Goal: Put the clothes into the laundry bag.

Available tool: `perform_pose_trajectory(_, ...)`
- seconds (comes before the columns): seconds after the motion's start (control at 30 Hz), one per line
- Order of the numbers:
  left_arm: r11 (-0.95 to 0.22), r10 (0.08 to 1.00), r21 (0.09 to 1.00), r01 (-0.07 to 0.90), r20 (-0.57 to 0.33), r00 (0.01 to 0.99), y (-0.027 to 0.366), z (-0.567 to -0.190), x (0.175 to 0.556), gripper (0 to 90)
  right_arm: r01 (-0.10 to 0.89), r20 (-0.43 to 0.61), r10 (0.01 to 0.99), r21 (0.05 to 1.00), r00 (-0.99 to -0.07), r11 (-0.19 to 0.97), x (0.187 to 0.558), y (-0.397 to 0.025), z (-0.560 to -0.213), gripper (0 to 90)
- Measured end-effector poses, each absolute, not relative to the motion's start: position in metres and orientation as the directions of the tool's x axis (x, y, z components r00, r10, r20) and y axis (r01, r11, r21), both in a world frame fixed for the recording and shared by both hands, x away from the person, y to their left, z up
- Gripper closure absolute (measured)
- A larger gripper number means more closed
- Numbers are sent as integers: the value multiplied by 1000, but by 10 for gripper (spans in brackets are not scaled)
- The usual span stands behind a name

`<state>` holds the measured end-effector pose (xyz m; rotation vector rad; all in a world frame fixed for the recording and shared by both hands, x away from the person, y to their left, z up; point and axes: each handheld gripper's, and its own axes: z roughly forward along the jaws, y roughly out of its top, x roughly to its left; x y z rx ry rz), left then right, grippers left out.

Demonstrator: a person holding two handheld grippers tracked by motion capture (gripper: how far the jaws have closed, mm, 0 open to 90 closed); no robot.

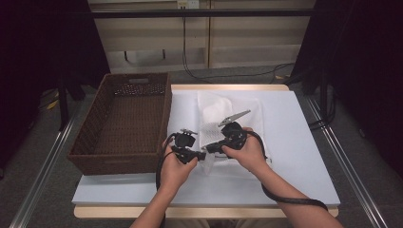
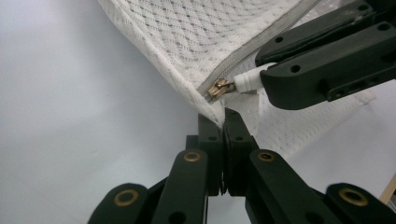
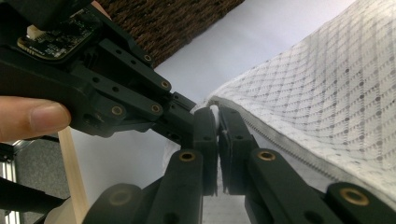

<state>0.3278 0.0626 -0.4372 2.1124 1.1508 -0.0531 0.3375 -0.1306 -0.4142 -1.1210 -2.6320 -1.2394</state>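
Note:
A white mesh laundry bag [image 1: 229,114] lies flat on the white table cover [image 1: 294,156]. In the left gripper view my left gripper [image 2: 223,117] is shut on the bag's near corner [image 2: 205,100], just below the zip's end. A brass zip slider [image 2: 220,88] sits at that corner with a white pull tab [image 2: 247,80]. My right gripper [image 2: 264,71] comes in from the upper right there, shut on that tab. In the high view the left gripper [image 1: 201,154] and right gripper [image 1: 209,149] meet tip to tip at the bag's front-left corner. In the right gripper view the right gripper [image 3: 218,115] stands shut against the bag's edge [image 3: 327,93].
A dark brown wicker basket [image 1: 128,123] stands on the table's left side, close beside the left hand [image 1: 173,173]. A thumb [image 3: 32,119] shows by the left gripper's body [image 3: 93,79]. The table's wooden edge [image 1: 204,212] runs along the front. Cables trail from both grippers.

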Motion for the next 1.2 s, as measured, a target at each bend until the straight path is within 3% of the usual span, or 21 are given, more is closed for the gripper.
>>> perform_pose_trajectory(0.63,-348,706,579,737,-355,613,62,-437,328,874,621,313,596,660,-739,423,342,-125,-419,865)
perform_pose_trajectory(0.9,-338,706,602,723,-346,618,59,-440,333,709,623,319,595,662,-738,417,341,-129,-417,866)
perform_pose_trajectory(0.97,-353,689,593,724,-359,629,59,-441,336,733,624,319,595,660,-737,419,341,-130,-416,866)
perform_pose_trajectory(1.1,-340,704,566,751,-376,603,59,-439,336,869,624,322,593,660,-738,418,343,-130,-416,866)
perform_pose_trajectory(1.2,-321,714,551,770,-394,579,64,-438,335,881,625,326,589,657,-739,421,343,-130,-416,867)
